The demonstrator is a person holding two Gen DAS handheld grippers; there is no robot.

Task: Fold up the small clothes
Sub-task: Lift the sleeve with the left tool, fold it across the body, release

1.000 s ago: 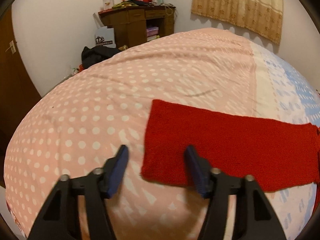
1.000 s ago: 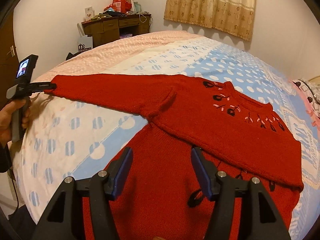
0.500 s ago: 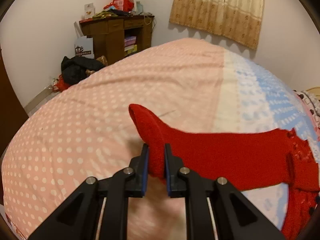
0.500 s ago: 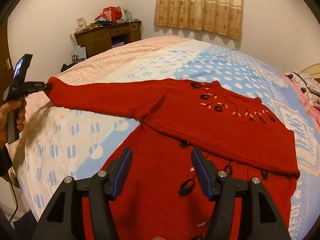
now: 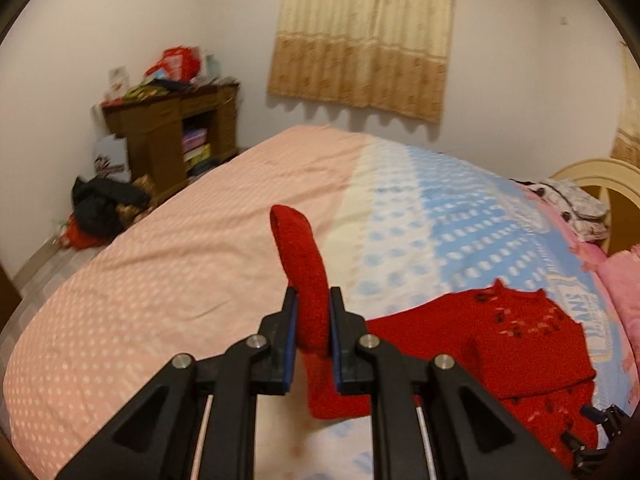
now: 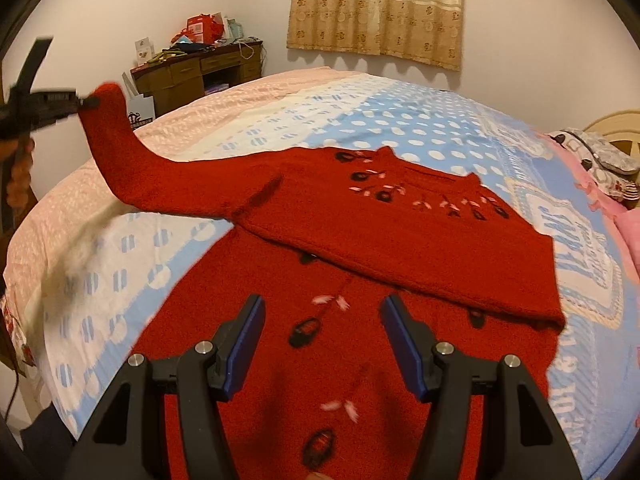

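A red knitted sweater (image 6: 360,240) with black and pink embroidery lies on the bed, its upper part folded down over the body. My left gripper (image 5: 313,320) is shut on the sleeve cuff (image 5: 300,256) and holds it raised above the bedspread; in the right wrist view the left gripper (image 6: 86,102) is at the far left with the sleeve (image 6: 116,152) hanging from it. My right gripper (image 6: 322,322) is open and empty, just above the sweater's lower body. The sweater's body also shows in the left wrist view (image 5: 520,344).
The bed has a pink, white and blue dotted bedspread (image 6: 360,120). A brown wooden desk (image 6: 200,72) with clutter stands against the far wall, dark clothes (image 5: 104,200) lie on the floor beside it. Pillows (image 6: 600,160) and a headboard are at the right.
My left gripper shut on the sleeve cuff and lifted it off the bed, swinging it up and to the right. My right gripper stayed open over the sweater body.
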